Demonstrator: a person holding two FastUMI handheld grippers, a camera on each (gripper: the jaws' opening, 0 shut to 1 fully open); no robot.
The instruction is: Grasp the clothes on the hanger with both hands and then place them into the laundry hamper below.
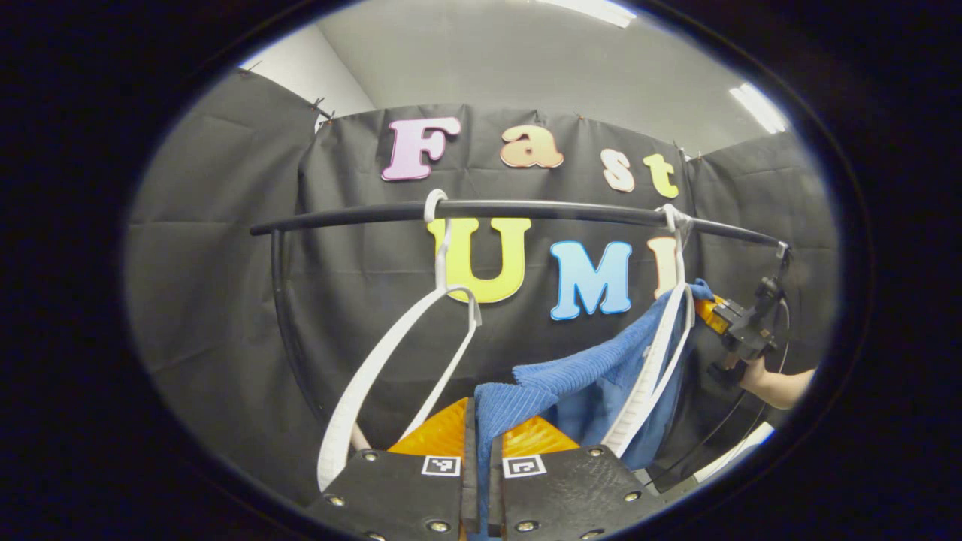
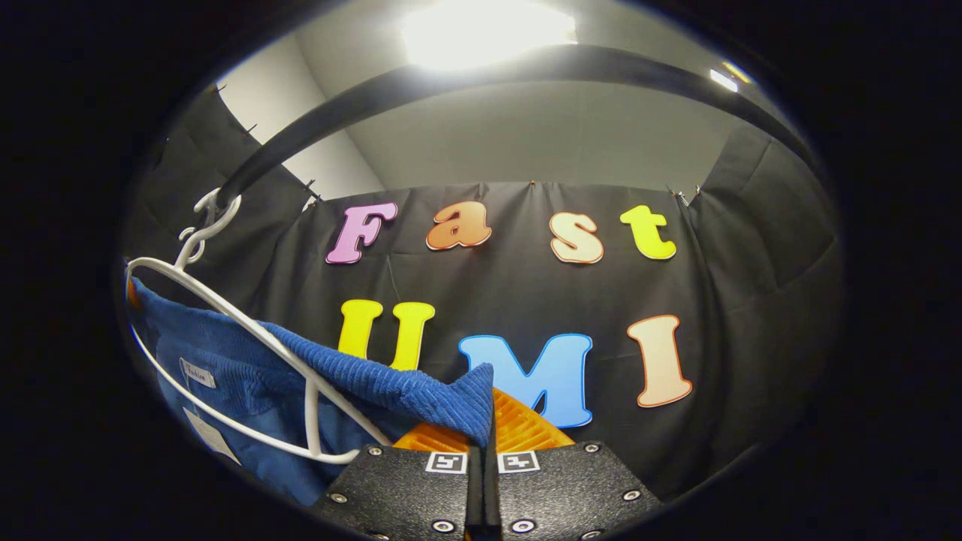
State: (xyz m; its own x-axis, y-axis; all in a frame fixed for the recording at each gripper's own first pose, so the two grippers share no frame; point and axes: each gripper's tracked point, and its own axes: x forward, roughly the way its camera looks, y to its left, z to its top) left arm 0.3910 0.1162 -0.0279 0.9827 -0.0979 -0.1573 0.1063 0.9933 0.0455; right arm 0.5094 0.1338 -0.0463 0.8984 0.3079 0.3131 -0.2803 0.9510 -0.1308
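With both tongs, left (image 1: 481, 451) and right (image 2: 487, 443), pinched on the blue garment (image 1: 579, 376) draped over its hanger (image 1: 654, 361), I should lift evenly to slip it free.

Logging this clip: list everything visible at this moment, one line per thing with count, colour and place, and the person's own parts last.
blue garment: one, blue ribbed cloth, draped over the right hanger, stretched between both grippers.
hangers: two, white; empty hanger on the rail's middle, loaded hanger further right.
rail: one, black, running across in front of the booth wall.
ceiling lights: bright strips overhead.
left gripper: one, bottom of the left gripper view, shut on a fold of the garment.
right gripper: one, bottom of the right gripper view, shut on a garment corner.
hand: one, holding the right gripper at right edge.
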